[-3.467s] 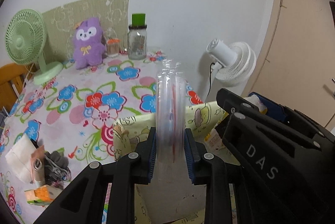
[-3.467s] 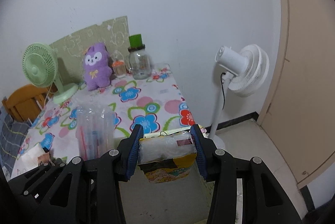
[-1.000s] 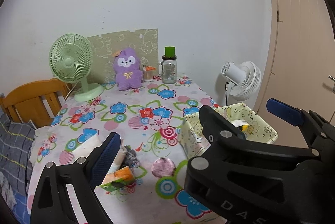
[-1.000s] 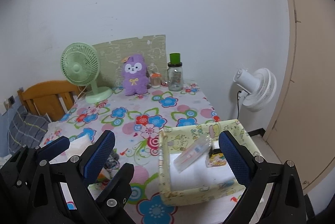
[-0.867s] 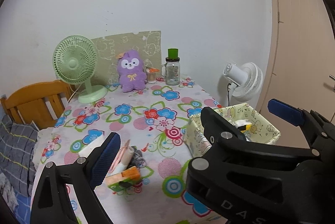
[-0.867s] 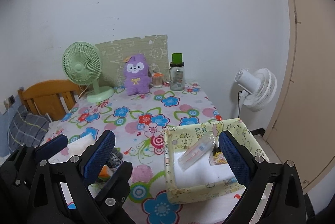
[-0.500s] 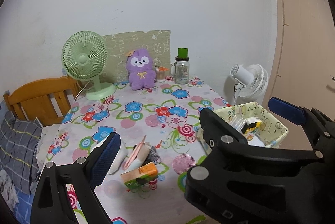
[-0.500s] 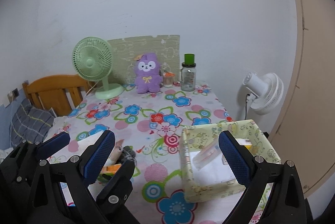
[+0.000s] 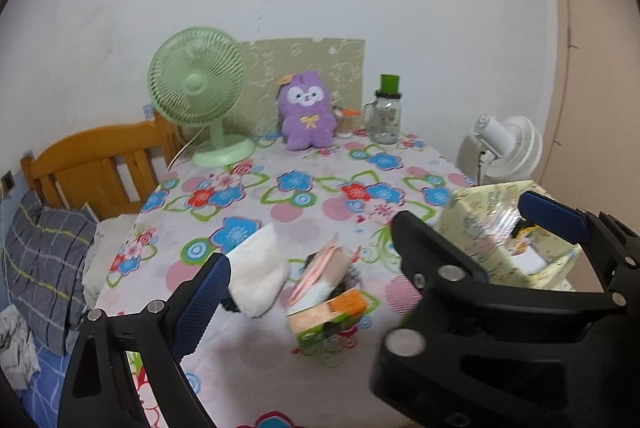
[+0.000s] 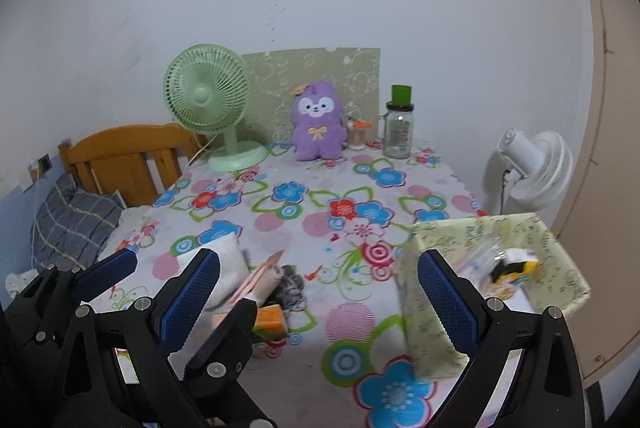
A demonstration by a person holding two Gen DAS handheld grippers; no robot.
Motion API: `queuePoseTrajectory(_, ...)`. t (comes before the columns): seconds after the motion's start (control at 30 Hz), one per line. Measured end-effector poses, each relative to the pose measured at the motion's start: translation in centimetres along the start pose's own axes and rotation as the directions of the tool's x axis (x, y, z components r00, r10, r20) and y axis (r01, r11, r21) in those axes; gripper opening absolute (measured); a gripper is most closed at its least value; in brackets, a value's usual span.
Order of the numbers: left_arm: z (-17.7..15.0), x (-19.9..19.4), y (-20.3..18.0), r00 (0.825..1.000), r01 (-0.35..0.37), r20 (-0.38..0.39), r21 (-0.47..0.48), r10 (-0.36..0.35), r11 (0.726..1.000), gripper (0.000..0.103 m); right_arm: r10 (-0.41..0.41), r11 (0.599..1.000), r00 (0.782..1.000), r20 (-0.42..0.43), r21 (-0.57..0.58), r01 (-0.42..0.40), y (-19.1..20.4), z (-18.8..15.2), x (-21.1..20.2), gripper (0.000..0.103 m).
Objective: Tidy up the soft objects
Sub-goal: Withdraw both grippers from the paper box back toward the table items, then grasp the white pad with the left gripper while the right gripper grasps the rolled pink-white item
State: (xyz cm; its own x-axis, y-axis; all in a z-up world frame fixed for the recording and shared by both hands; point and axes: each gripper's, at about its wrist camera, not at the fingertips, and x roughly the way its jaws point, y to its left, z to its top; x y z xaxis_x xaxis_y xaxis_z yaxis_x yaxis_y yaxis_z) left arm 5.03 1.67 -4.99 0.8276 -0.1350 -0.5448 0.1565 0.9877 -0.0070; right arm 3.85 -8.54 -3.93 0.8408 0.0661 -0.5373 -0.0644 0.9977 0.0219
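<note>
On the flowered surface [image 10: 320, 211], a small heap of soft items [image 9: 320, 292] is lying near the front-left corner, with a white folded cloth [image 9: 260, 272] at its left side and an orange-and-green packet [image 9: 328, 316] nearest the cameras, while the yellow fabric bin [image 10: 492, 268] is sitting at the right edge, already holding a few packets. Both the left gripper [image 9: 304, 248] and the right gripper [image 10: 320, 284] are hovering with fingers spread wide and empty. The heap is lying straight ahead of the left gripper, so that hand looks nearer for the next pick, and the cloth's long axis is running away from the camera.
</note>
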Motion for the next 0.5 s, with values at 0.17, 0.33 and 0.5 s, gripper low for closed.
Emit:
queuePoseTrajectory(0.17,-0.7,1.8,1.9,0.999,-0.023,-0.033,-0.036,0.022,0.999,0.095,0.026,1.0,0.999,-0.024,0.006,-0.026,0.7,-0.6,1.9,0.101)
queuePoseTrajectory(0.33,-1.5,3.4,3.1,0.998,-0.029,-0.063,-0.053,0.026,0.998,0.093,0.019,1.0,0.999,-0.047,0.013,-0.018,1.0,-1.3,3.6,0.101)
queuePoseTrajectory(0.5,-2.4,4.8,4.2,0.994,-0.045,-0.1,-0.072,0.037,0.996,0.091,0.023,1.0,0.996,-0.086,0.023,-0.021,1.1,-2.1,5.5,0.1)
